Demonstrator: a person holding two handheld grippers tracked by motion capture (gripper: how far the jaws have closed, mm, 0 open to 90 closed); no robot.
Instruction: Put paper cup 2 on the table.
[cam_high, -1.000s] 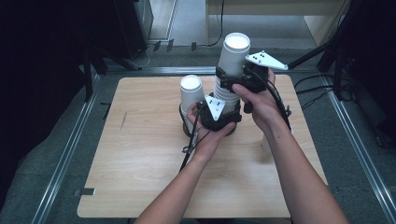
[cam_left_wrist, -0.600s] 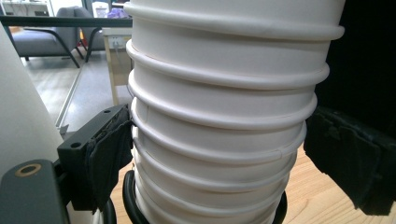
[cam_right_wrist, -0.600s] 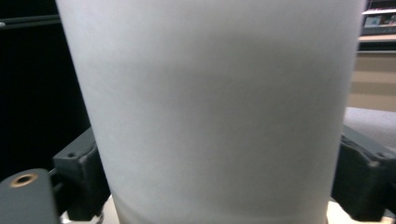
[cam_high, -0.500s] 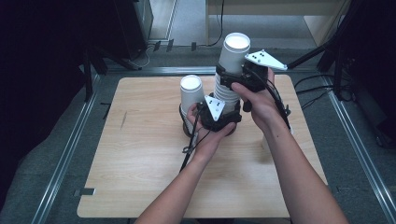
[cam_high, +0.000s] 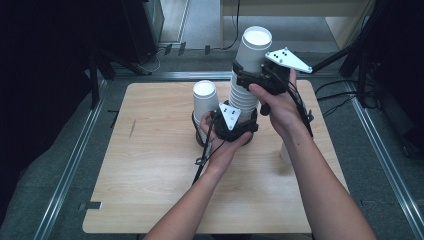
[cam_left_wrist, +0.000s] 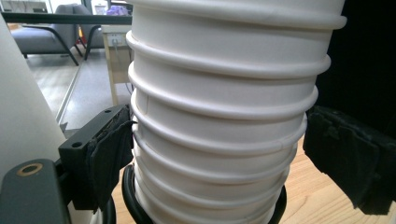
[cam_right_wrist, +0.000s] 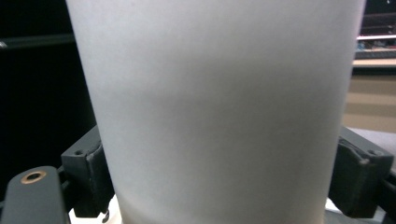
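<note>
A tall stack of nested white paper cups (cam_high: 243, 97) stands on the wooden table (cam_high: 150, 190). My left gripper (cam_high: 244, 116) grips the stack low down; in the left gripper view its pads (cam_left_wrist: 109, 161) sit against the ribbed rims of the stack (cam_left_wrist: 219, 116). My right gripper (cam_high: 251, 76) is at the top cup (cam_high: 255, 47). Its jaws have just been closing with that cup between them. In the right gripper view both pads (cam_right_wrist: 93, 172) press the cup's smooth wall (cam_right_wrist: 215, 107).
A single white cup (cam_high: 205, 100) stands just left of the stack, close to the left hand. A pale object (cam_high: 284, 151) shows beside the right forearm, partly hidden. Metal rails (cam_high: 75, 165) run along the table's sides, with dark floor beyond.
</note>
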